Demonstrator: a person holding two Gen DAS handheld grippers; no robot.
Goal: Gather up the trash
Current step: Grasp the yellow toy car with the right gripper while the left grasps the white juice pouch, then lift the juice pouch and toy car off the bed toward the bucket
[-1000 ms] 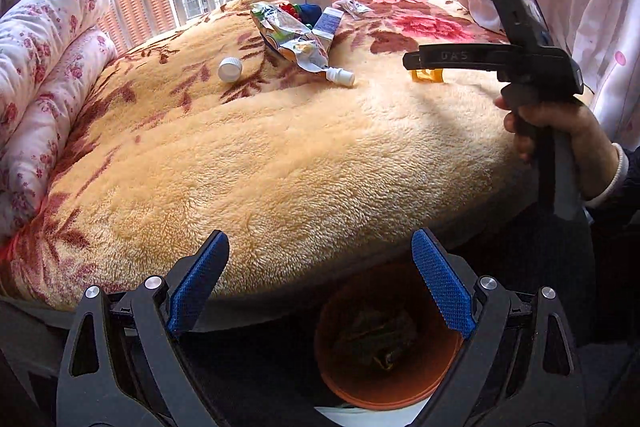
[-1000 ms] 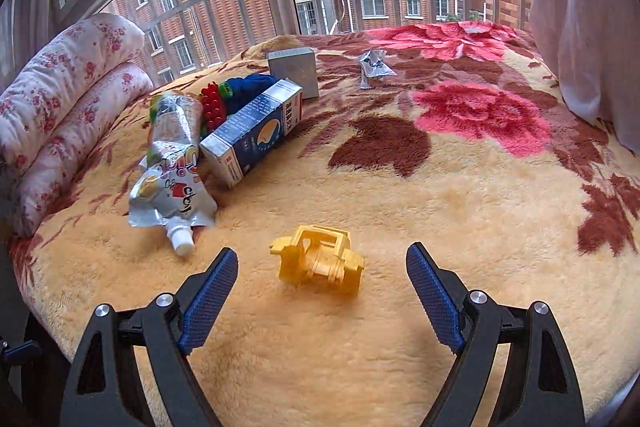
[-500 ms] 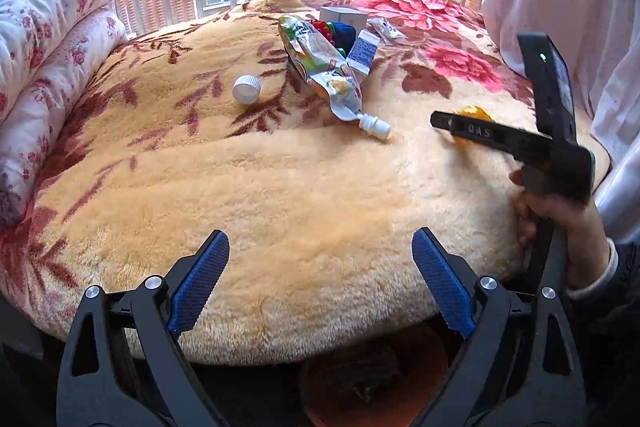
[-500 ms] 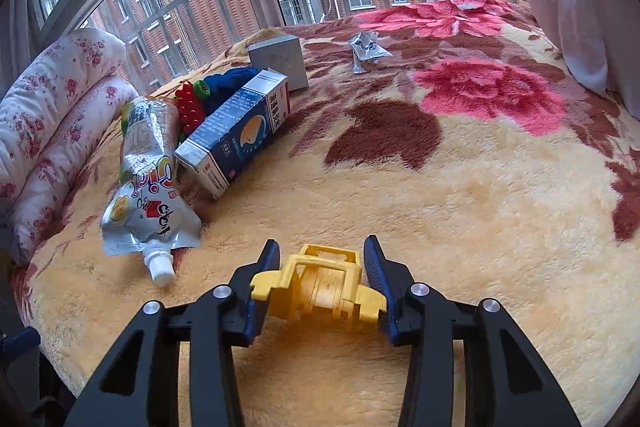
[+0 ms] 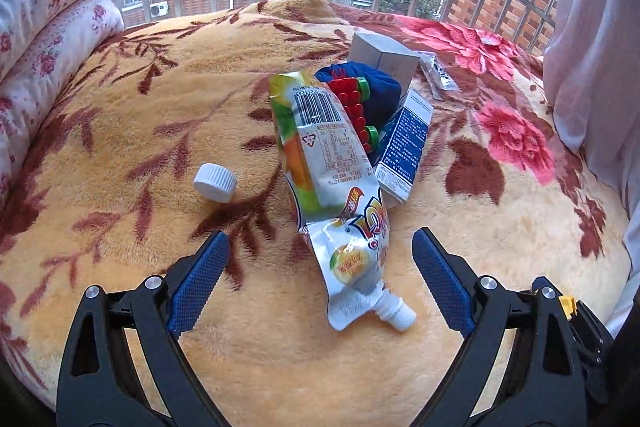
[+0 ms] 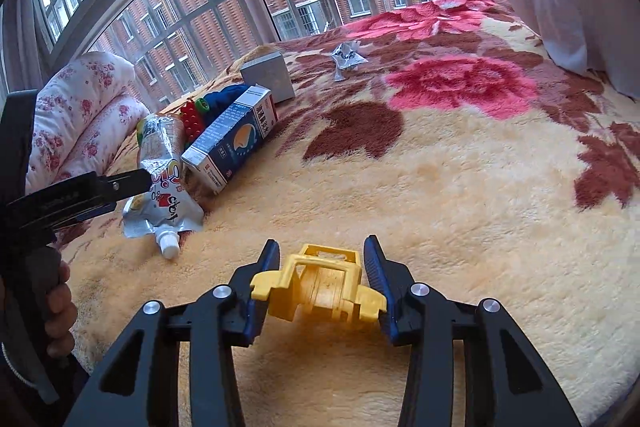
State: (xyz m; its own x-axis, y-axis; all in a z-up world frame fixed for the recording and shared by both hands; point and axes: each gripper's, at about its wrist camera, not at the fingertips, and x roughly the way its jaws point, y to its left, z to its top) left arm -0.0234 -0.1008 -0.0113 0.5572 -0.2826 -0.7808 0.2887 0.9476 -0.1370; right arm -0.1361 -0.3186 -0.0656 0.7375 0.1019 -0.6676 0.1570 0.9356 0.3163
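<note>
Yellow plastic piece (image 6: 324, 285) pinched in right tongs (image 6: 322, 267); left tongs (image 5: 316, 267) spread over crinkled pouch (image 5: 336, 195).

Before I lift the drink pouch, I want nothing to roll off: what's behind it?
Behind the drink pouch: a red-and-green toy on something blue and a blue carton; their undersides are hidden.

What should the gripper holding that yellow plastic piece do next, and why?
Probably lift it straight up off the blanket. The right gripper is already shut on the yellow plastic piece, pads against both its sides, so the grasp looks made.
</note>
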